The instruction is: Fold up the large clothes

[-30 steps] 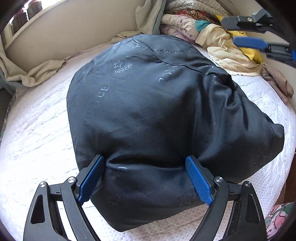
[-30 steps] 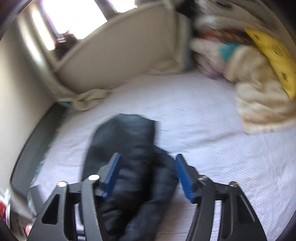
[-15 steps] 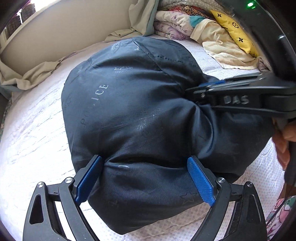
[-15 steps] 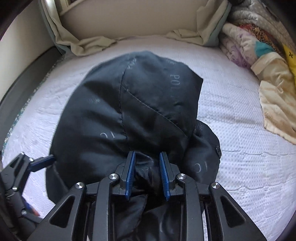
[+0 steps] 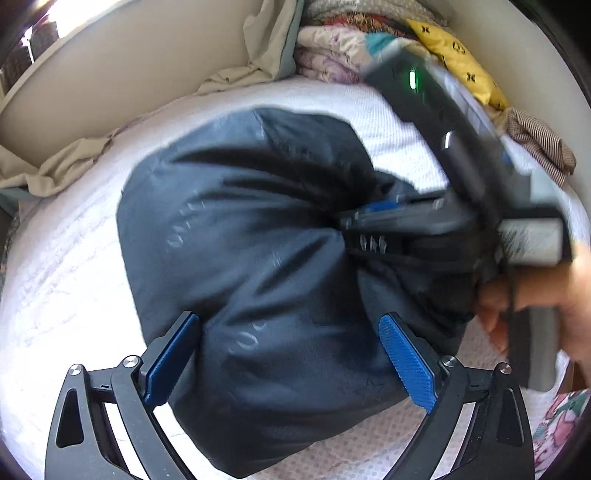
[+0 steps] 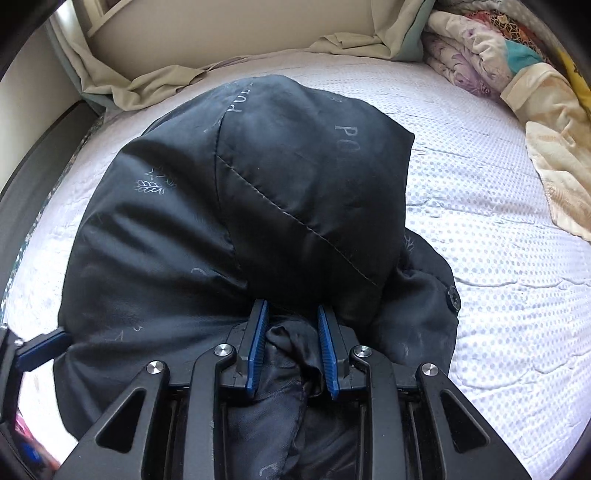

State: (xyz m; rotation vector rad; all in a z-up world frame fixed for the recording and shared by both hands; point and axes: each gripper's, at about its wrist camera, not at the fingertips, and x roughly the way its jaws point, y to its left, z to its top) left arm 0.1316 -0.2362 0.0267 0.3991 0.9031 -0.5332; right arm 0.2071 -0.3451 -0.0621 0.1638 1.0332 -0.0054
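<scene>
White quilted bedding (image 6: 480,206) fills the scene, on a bed backed by a beige headboard (image 6: 221,26), with a crumpled beige sheet (image 6: 122,85) along the far edge and a heap of patterned blankets (image 6: 491,62) piled at the far right corner.

A dark, padded jacket (image 6: 236,206), faintly printed with letters and small leaf marks, is seen bundled into a rounded mound in the middle of the bed. A button (image 6: 453,297) shows on a loose flap at its right side.

The right gripper (image 6: 291,325) is seen closed down narrowly on a bunched fold of the jacket's near edge, with cloth pinched between the blue pads. In the left wrist view the same tool (image 5: 373,216) is seen blurred, biting into the mound from the right, held by a hand (image 5: 532,295).

The left gripper (image 5: 291,354) is spread very wide and its jaws are opening further; a thick end of the bundle sits between them. The pads (image 5: 406,362) lie right at the cloth, but whether they press on it cannot be told.

The step in hand is judged to be a regrasp partway through folding: one side is let go while the other is taken up. Next, the pinched edge would likely need to be lifted and carried across the mound, with the left tool freed to steady or flatten the bulk. The slippery, puffy cloth may spring back open.
</scene>
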